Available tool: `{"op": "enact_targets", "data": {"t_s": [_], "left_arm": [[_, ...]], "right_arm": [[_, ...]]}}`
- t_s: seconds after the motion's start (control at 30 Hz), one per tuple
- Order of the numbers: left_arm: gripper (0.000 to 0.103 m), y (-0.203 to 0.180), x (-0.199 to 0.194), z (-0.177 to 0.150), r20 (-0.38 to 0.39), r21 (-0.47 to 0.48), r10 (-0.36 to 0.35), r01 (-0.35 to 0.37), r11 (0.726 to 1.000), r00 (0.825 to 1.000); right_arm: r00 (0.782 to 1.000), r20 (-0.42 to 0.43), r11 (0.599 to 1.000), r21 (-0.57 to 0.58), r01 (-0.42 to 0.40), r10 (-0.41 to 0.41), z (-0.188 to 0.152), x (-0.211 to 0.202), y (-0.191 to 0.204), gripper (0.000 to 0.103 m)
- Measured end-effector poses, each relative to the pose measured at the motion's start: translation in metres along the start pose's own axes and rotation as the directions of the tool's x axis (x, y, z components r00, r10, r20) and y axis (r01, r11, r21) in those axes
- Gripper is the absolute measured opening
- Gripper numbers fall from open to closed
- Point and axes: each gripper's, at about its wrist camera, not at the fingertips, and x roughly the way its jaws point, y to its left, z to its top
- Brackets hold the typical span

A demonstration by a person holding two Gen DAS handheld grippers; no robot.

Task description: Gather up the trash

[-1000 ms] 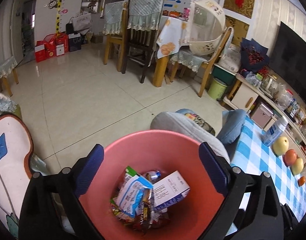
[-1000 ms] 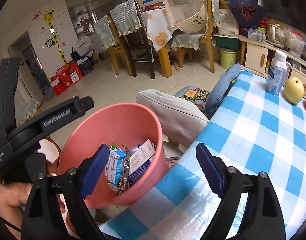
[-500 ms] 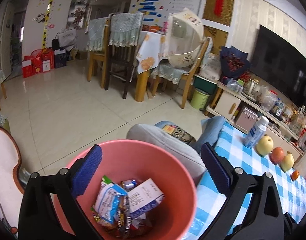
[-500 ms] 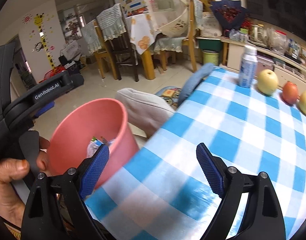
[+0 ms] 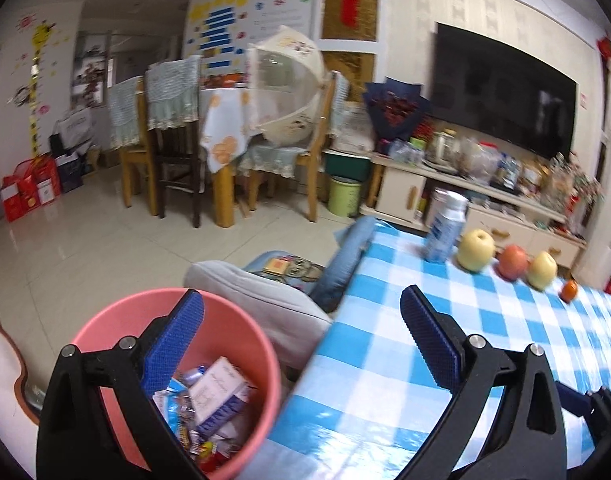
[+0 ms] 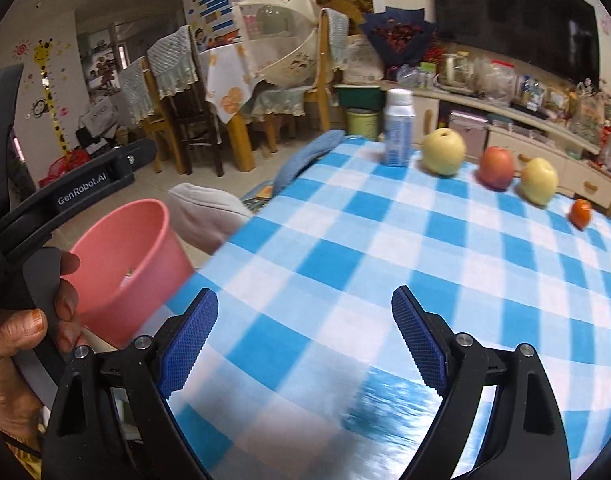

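A pink bin (image 5: 249, 344) stands on the floor at the table's left edge, holding several wrappers and a white and blue carton (image 5: 219, 394). It also shows in the right wrist view (image 6: 129, 256). My left gripper (image 5: 301, 336) is open and empty, its left finger over the bin, its right finger over the blue checked tablecloth (image 5: 485, 320). My right gripper (image 6: 305, 332) is open and empty above the tablecloth (image 6: 385, 248). A white and blue bottle (image 6: 399, 130) stands at the table's far edge.
A yellow apple (image 6: 443, 152), a red apple (image 6: 496, 168), another yellow apple (image 6: 539, 180) and a small orange (image 6: 581, 213) line the far edge. A grey cushioned seat (image 5: 261, 292) sits beside the bin. Dining chairs and a TV cabinet stand beyond.
Both grippers have swung right, away from the bin toward the table. The bin has slid to the left of both views and more tablecloth and fruit show.
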Motion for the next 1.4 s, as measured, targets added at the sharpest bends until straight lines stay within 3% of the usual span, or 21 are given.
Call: {"op": "enact_targets", "data": {"t_s": [0.33,0.53,1.03,1.4], "left_arm": [[0.099,-0.070,-0.016,-0.022,-0.027,0.136,-0.115,0.118,0.984,0.993],[0.099,-0.095,-0.033,-0.034,-0.036,0.107,-0.221,0.223,0.969,0.975],[0.099,-0.140,-0.094,-0.055,-0.043,0.172,-0.244,0.248,0.953,0.969],[0.099,-0.177,-0.146,-0.050,0.014,0.229,-0.289,0.279,0.933,0.957]], "right_arm": [[0.992,0.054,0.994,-0.005,0.111,-0.111,-0.024,-0.039,-0.039,0.088],[0.977,0.103,0.982,0.013,0.188,-0.188,-0.041,-0.068,-0.066,0.088],[0.933,0.205,0.955,0.087,0.285,-0.297,-0.062,-0.133,-0.122,0.089],[0.888,0.264,0.926,0.139,0.350,-0.375,-0.079,-0.185,-0.145,0.089]]}}
